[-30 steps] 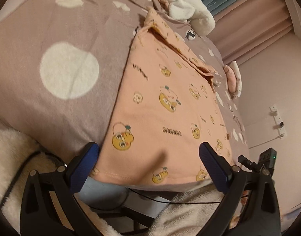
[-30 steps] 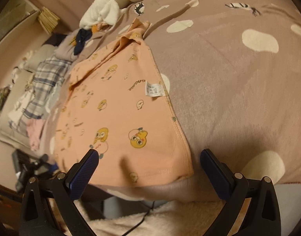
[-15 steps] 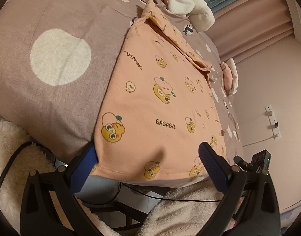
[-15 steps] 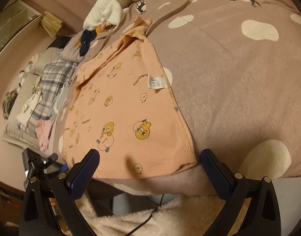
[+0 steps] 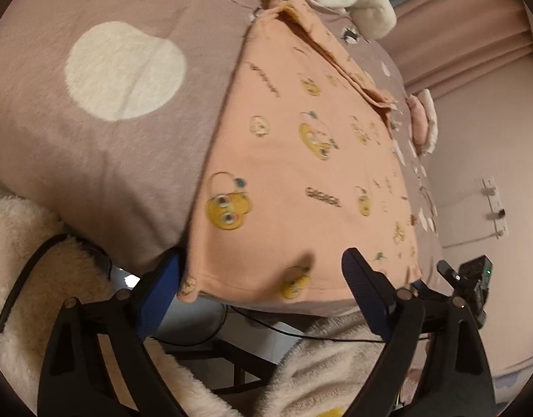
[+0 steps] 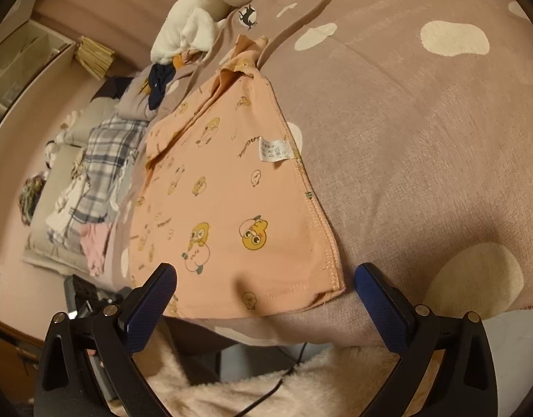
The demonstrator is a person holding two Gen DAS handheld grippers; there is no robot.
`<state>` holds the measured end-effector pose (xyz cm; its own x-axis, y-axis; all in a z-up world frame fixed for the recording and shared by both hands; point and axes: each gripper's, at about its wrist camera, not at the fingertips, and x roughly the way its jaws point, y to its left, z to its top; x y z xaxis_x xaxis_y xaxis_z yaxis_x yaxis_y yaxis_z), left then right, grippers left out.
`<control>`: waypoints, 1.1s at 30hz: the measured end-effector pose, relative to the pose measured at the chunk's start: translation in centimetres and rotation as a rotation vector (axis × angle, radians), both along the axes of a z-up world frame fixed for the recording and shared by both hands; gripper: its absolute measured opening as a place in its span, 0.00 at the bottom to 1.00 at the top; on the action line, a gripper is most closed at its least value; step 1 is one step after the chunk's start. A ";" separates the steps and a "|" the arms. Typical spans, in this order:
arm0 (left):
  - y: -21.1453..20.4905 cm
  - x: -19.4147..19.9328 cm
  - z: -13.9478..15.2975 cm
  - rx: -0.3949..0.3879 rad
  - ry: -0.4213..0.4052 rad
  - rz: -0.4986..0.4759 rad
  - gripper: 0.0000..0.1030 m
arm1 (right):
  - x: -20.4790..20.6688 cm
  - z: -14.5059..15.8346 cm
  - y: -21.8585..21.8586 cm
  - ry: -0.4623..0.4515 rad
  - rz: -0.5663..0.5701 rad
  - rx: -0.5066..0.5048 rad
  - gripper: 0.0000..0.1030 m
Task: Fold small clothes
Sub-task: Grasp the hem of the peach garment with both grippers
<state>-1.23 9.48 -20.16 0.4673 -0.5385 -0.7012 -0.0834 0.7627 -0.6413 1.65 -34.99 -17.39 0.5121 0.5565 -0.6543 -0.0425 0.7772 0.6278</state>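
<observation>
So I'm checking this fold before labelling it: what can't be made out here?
- Care label on the peach garment, right wrist view: print too small to read.
- Garment's far collar end, left wrist view: bunched and blurred, so its shape is unclear.
- Hem's underside at the bed edge: hidden by the overhang.
- Left gripper and right gripper: open, contact with the hem unclear.

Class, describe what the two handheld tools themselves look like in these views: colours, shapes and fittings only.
The left tool and the right tool look alike: black skeletal frames with triangular cut-outs and silver rivets, each ending in two flat dark-blue textured pads. No sleeves or hands show.
</observation>
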 end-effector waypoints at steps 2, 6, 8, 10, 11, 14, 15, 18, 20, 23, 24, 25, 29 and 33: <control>-0.1 0.0 -0.4 0.052 0.017 0.016 0.87 | 0.0 0.0 0.0 -0.001 0.001 -0.007 1.00; -1.2 0.1 -0.4 0.137 0.006 -0.013 0.86 | 0.0 0.0 0.0 -0.001 0.004 -0.013 1.00; -1.5 0.3 -0.4 0.159 0.006 -0.021 0.86 | 0.0 0.0 0.0 -0.002 0.006 -0.013 1.00; -1.4 0.4 -0.5 0.155 0.007 -0.018 0.86 | 0.0 0.0 0.0 -0.003 0.005 -0.012 1.00; -1.3 0.4 -0.5 0.145 0.007 -0.013 0.86 | 0.0 0.0 0.0 -0.003 0.004 -0.012 1.00; -0.9 0.3 -0.5 0.122 0.000 -0.008 0.85 | 0.0 0.0 0.1 -0.005 0.008 -0.018 1.00; -0.9 0.3 -0.5 0.126 -0.003 -0.012 0.85 | 0.0 0.0 0.1 -0.006 0.010 -0.020 1.00; -0.9 0.0 -0.4 0.143 -0.012 -0.007 0.81 | 0.0 0.0 0.2 -0.011 0.013 -0.029 1.00; -1.0 0.0 -0.4 0.147 -0.011 -0.002 0.76 | 0.0 0.0 0.2 -0.013 0.015 -0.036 1.00; -0.9 -0.1 -0.3 0.163 -0.005 -0.005 0.70 | 0.1 0.0 0.4 -0.014 0.021 -0.054 1.00; -0.9 -0.1 -0.3 0.167 0.000 -0.005 0.68 | 0.1 0.1 0.5 -0.015 0.024 -0.065 1.00; -0.8 -0.1 -0.3 0.167 0.005 -0.004 0.65 | 0.1 0.1 0.7 -0.017 0.031 -0.082 0.99; -0.4 -0.3 -0.2 0.157 0.019 -0.006 0.49 | 0.0 0.5 1.8 -0.008 0.054 -0.216 0.88; -1.0 -0.7 0.3 0.188 0.016 -0.036 0.26 | 0.0 0.5 1.3 0.018 0.027 -0.296 0.59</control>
<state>-1.88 8.52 -19.90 0.4379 -0.4134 -0.7983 -0.0633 0.8716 -0.4860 1.63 -33.64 -16.89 0.4865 0.3532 -0.7991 -0.0568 0.9255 0.3744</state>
